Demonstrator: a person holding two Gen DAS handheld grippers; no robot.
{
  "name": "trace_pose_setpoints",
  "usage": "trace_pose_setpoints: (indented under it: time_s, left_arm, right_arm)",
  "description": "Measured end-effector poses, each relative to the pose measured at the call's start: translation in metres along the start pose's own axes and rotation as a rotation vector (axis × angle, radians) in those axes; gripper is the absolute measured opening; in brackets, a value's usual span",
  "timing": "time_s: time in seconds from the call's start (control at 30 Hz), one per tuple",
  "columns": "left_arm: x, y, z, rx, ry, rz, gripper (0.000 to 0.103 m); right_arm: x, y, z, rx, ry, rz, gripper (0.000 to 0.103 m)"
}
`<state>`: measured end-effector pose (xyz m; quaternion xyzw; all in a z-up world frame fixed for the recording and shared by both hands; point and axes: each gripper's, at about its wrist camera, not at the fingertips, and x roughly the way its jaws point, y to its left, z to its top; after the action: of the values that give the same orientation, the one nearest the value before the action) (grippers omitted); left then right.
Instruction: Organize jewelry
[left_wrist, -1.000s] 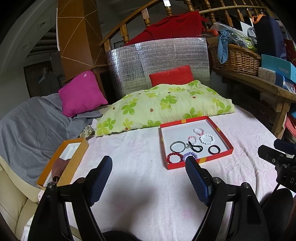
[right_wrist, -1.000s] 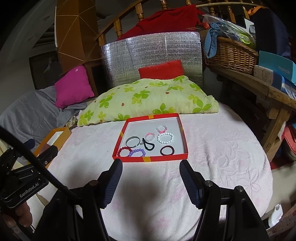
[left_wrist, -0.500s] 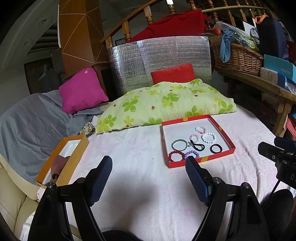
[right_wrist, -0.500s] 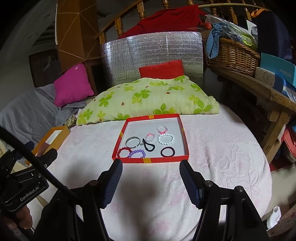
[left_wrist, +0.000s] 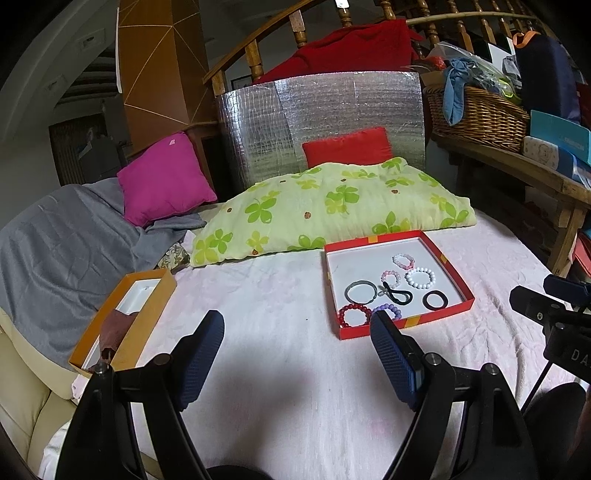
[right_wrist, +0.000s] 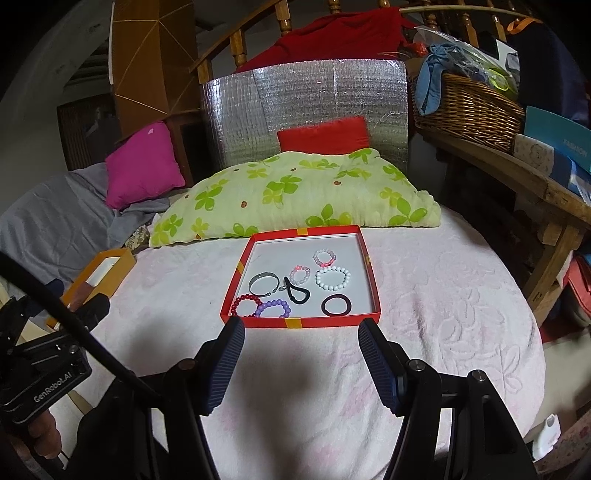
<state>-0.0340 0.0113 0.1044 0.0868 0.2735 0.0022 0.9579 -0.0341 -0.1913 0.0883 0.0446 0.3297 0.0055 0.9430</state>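
Both the left gripper (left_wrist: 295, 332) and the right gripper (right_wrist: 297, 332) hover with jaws wide and empty over the pink bedspread (right_wrist: 443, 295), the shallow red cardboard tray (right_wrist: 295, 324) of beaded bracelets (right_wrist: 332, 277) lying just beyond the right jaws, which fits sorting either ahead or finished.

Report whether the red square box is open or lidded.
Open: the red square box has no lid; bead bracelets lie exposed on its white floor.

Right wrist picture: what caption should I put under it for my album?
Open right claw hovers before the red tray of bracelets on a pink bedspread.
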Motion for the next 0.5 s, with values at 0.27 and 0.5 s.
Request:
trace_pose_setpoints:
  time_s: [0.27,0.5]
  left_arm:
    - [0.012,0.001,0.003,-0.006,0.012,0.003,0.082]
    - [0.014,0.001,0.004,-0.010,0.013,0.005,0.082]
  right_arm:
    - [0.015,0.002,0.002,-0.007,0.019,-0.003,0.068]
    - [0.019,0.004,0.004,-0.012,0.021,0.000,0.068]
